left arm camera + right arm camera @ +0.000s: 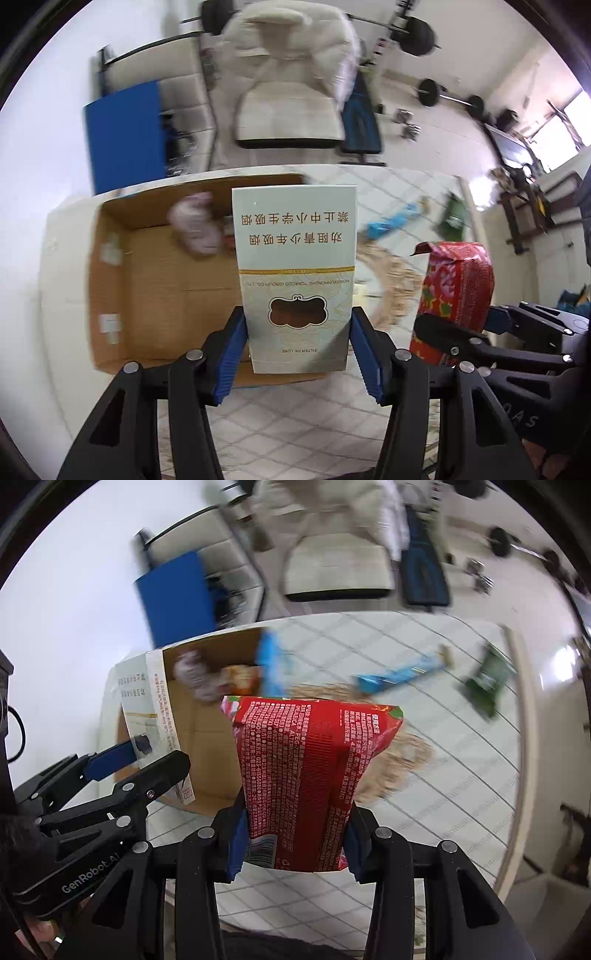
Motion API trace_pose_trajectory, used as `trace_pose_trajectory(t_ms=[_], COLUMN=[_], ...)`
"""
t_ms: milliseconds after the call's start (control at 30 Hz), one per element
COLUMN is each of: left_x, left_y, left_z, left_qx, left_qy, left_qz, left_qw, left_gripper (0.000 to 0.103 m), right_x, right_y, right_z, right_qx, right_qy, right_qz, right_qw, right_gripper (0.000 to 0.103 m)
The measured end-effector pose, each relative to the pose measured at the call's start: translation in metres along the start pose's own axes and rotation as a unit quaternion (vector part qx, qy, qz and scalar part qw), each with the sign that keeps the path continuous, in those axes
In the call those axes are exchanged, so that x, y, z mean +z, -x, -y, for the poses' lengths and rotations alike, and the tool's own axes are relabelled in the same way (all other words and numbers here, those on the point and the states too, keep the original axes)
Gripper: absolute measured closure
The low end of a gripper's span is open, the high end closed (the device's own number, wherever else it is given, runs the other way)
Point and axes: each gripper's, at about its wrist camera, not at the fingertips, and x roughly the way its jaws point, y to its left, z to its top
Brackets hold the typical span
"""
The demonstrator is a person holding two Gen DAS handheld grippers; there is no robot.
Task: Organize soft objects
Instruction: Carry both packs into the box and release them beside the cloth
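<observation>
In the left wrist view, the left gripper [298, 343] pinches a pale carton [295, 273] at the centre of the frame, its blue fingers [232, 354] pressed against both sides. Behind it, at centre left, an open cardboard box [110, 273] sits on the tiled surface [295, 417] with a pink bundle [194, 229] inside. At right, the right gripper [469, 332] holds a red packet [454, 291].

In the right wrist view, the right gripper [295, 843] pinches the red packet [306, 775] at the centre, fingers [236, 845] tight on its lower edges. At lower left, the left gripper [147, 764] holds the pale carton [147, 709] over the cardboard box [207, 738]. A blue wrapper [399, 674] and a green packet [487, 679] lie on the surface [443, 794] at upper right.
</observation>
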Motion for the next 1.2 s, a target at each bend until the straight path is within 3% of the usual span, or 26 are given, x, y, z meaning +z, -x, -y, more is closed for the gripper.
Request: trace_pose_trajectory(t_ms=[133, 300, 600, 933, 1100, 1200], left_x=[0.005, 0.014, 0.045, 0.064, 0.064, 0.064], left_y=[-0.018, -0.059, -0.143, -0.185, -0.178, -0.170], left_z=[-0.060, -0.116, -0.173, -0.184, -0.191, -0.196], left_qx=[0.036, 0.074, 0.063, 0.073, 0.068, 0.060], left_qy=[0.017, 0.032, 0.046, 0.041, 0.062, 0.072], left_qz=[-0.019, -0.048, -0.122, -0.173, -0.168, -0.162], left_qw=[0.9990, 0.9956, 0.9894, 0.9814, 0.9815, 0.9823], left_gripper=[0.050, 0.050, 0.050, 0.050, 0.048, 0.043], right_x=[0.021, 0.042, 0.059, 0.062, 0.062, 0.063], right_y=[-0.043, -0.112, -0.237, -0.284, -0.276, -0.266], right_z=[-0.051, -0.078, -0.071, -0.068, -0.072, -0.074], right_qx=[-0.005, -0.023, -0.072, -0.082, -0.080, -0.081], right_qy=[0.020, 0.022, 0.001, -0.008, -0.008, -0.012], right_qz=[-0.020, -0.066, -0.143, -0.195, -0.190, -0.183], right_qw=[1.000, 0.997, 0.987, 0.977, 0.978, 0.980], right_gripper=[0.058, 0.058, 0.058, 0.055, 0.032, 0.031])
